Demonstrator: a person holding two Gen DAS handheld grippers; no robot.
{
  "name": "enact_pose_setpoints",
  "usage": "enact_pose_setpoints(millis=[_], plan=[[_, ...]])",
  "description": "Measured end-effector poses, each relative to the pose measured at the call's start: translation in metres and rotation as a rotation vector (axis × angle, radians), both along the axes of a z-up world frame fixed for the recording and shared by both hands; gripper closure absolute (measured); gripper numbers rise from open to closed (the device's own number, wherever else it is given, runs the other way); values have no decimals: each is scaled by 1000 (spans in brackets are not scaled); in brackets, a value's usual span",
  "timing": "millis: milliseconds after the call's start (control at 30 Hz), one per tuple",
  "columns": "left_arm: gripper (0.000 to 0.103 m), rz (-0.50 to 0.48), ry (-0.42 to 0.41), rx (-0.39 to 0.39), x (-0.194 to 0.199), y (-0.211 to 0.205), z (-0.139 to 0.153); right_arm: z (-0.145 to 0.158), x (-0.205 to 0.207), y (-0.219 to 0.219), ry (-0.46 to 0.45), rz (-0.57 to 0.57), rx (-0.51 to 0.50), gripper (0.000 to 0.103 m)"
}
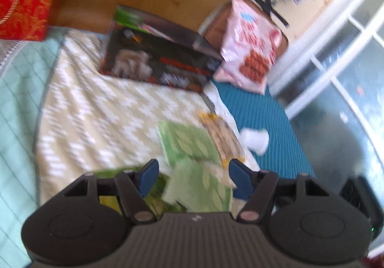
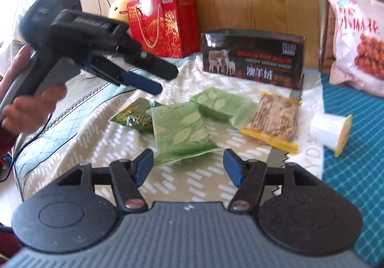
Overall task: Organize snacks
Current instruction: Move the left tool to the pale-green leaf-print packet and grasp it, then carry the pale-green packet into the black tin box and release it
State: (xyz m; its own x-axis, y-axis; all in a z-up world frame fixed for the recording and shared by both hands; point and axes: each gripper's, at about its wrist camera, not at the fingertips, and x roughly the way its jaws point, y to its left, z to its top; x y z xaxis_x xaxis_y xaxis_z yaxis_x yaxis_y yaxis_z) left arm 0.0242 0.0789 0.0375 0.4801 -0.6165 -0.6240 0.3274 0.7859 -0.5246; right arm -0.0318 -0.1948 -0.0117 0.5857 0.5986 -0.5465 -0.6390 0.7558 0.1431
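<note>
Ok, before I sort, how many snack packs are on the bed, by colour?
Light green leaf-print packs: 2
Dark green pack: 1
Yellow-edged clear pack: 1
Large pink bag: 1
White roll-shaped pack: 1
Total: 6

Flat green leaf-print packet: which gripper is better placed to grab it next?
Probably right. The right gripper is open, with the flat green packet just ahead between its fingers. The left gripper hangs beyond, over the dark green packet.
</note>
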Motion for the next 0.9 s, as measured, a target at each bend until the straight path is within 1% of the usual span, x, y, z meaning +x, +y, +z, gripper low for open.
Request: enact_pose_setpoints(millis=[67, 100, 133, 167, 200, 233, 267, 367, 467, 533, 600, 667, 733, 800, 833, 867, 900], plan=[[47, -33, 5, 42, -4, -13, -9, -3, -1, 4, 10, 2, 0, 37], [59, -46, -7, 54, -10, -16, -12, -5, -1, 6, 10, 3, -6, 37], [69, -69, 12, 58, -12, -20, -15, -6, -4, 8, -4, -3, -10, 42], [68, -77, 35, 47, -14, -22, -19, -6, -5, 11, -14, -6, -21, 56], [68, -67, 29, 50, -18, -22, -19, -6, -6, 14, -32, -19, -41, 60], [68, -68, 15, 56, -21, -22, -16, -5, -6, 14, -40, -30, -53, 67], [68, -67, 2, 51, -22, -20, -11, -4, -4, 12, -37, -40, -45, 71], [69, -50, -32, 3, -20, -11, 9, 7, 3, 2, -43, -39, 31, 71], [68, -27, -103, 5, -8, -8, 34, 27, 13, 3, -105, -26, 56, 71], [66, 7, -144, 21, 10, -7, 49, 41, 33, 8, -139, -18, 52, 71], [66, 57, -174, 26, 35, -4, 59, 54, 63, 17, -155, -16, 55, 71], [65, 115, -176, 12, 66, 0, 65, 64, 96, 27, -165, -22, 54, 70], [61, 168, -173, 8, 97, 2, 67, 69, 131, 38, -159, -36, 56, 68], [57, 201, -152, 23, 126, 1, 63, 71, 159, 47, -146, -73, 51, 65], [57, 208, -132, 34, 138, -1, 59, 71, 169, 51, -143, -102, 35, 58], [56, 212, -119, 33, 145, -2, 55, 70, 177, 52, -143, -148, 17, 54], [56, 213, -108, 24, 148, 0, 51, 68, 183, 51, -131, -177, 6, 52]])
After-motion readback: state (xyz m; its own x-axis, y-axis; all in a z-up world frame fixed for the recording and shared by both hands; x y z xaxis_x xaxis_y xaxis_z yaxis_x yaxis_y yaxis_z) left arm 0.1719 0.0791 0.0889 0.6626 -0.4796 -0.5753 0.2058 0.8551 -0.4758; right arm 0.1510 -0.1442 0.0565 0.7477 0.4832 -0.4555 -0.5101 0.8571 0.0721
